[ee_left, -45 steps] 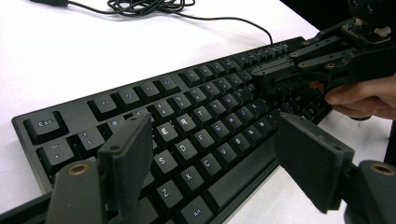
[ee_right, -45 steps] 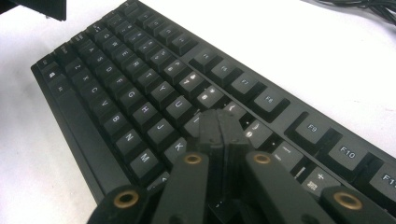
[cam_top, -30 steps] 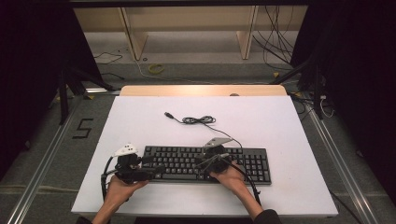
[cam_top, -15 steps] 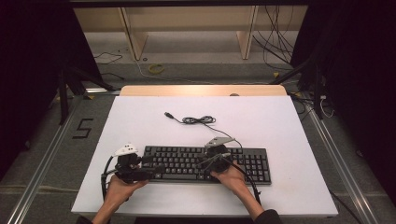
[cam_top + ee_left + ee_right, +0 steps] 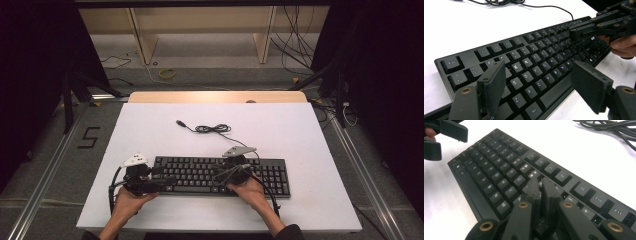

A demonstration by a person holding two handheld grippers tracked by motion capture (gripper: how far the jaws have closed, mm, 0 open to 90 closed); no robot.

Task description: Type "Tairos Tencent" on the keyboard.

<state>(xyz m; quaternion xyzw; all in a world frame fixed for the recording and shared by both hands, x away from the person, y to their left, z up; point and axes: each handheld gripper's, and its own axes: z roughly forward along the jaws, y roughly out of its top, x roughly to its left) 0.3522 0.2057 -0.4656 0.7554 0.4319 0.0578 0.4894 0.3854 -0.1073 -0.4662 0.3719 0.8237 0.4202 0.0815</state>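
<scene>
A black keyboard (image 5: 200, 172) lies near the table's front edge, its cable (image 5: 212, 129) coiled behind it. My left gripper (image 5: 166, 181) is at the keyboard's left end, pointing right. In the left gripper view it (image 5: 537, 72) is open wide above the keyboard's (image 5: 536, 57) letter keys, holding nothing. My right gripper (image 5: 218, 176) reaches left over the middle keys. In the right gripper view it (image 5: 540, 182) hovers just above the keyboard (image 5: 499, 170). Its jaws have just been opening a little and stand almost together, with a thin slit and nothing between them.
The white table (image 5: 300, 135) extends behind and to the right of the keyboard. The cable's USB plug (image 5: 179, 122) lies loose at the middle. A wooden strip (image 5: 215, 96) runs along the far edge, with floor cables and shelf legs beyond.
</scene>
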